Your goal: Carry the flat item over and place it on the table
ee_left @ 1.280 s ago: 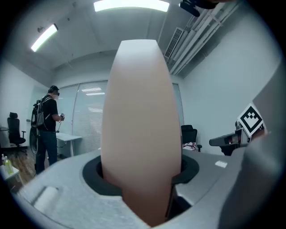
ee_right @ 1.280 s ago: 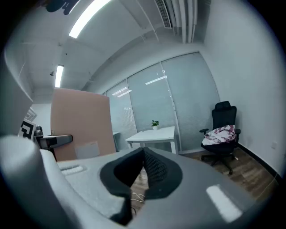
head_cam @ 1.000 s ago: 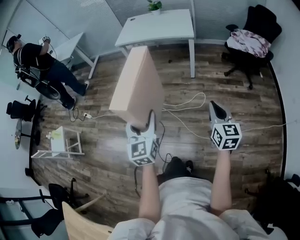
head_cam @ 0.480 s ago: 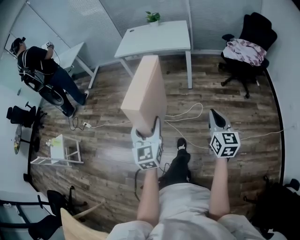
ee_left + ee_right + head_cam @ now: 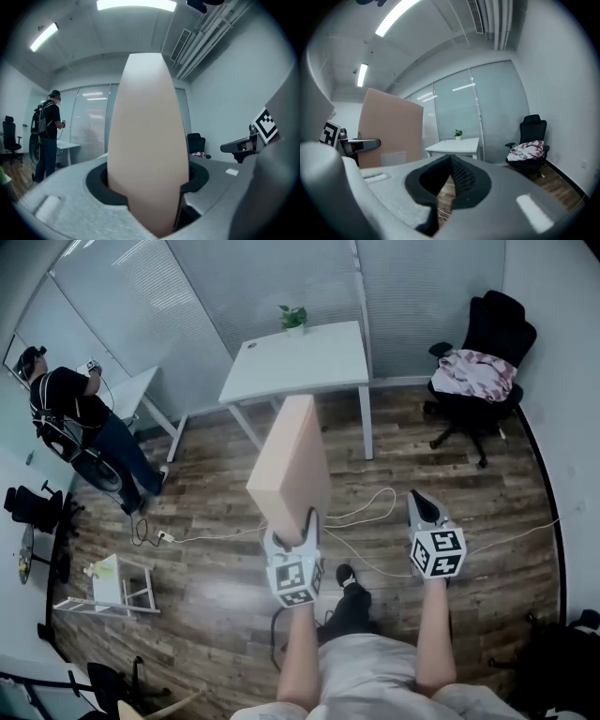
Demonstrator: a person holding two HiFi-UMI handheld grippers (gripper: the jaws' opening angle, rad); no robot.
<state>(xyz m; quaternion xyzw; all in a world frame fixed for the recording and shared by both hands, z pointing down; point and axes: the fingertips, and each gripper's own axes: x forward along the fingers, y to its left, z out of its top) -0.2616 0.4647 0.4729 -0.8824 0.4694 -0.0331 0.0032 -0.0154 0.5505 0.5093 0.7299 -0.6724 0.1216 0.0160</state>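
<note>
Change: white rectangular table [image 5: 300, 357] sits lower in head view than a second ago, nearer the tall flat peach-coloured board [image 5: 291, 460]; grip unchanged.
Board: upright, just short of table's near edge, not on it.
Left gripper [image 5: 292, 535]: jaws wide, clamped on board's bottom edge.
Right gripper [image 5: 419, 505]: jaws together, empty, short of table, right of board.

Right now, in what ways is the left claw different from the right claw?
The left claw is clamped on the near end of a tan flat board, which stands up on edge, while the right claw holds nothing. The left claw's jaws stand apart by the board's thickness, but the right claw's jaws are closed together. Both claws point forward, side by side.
</note>
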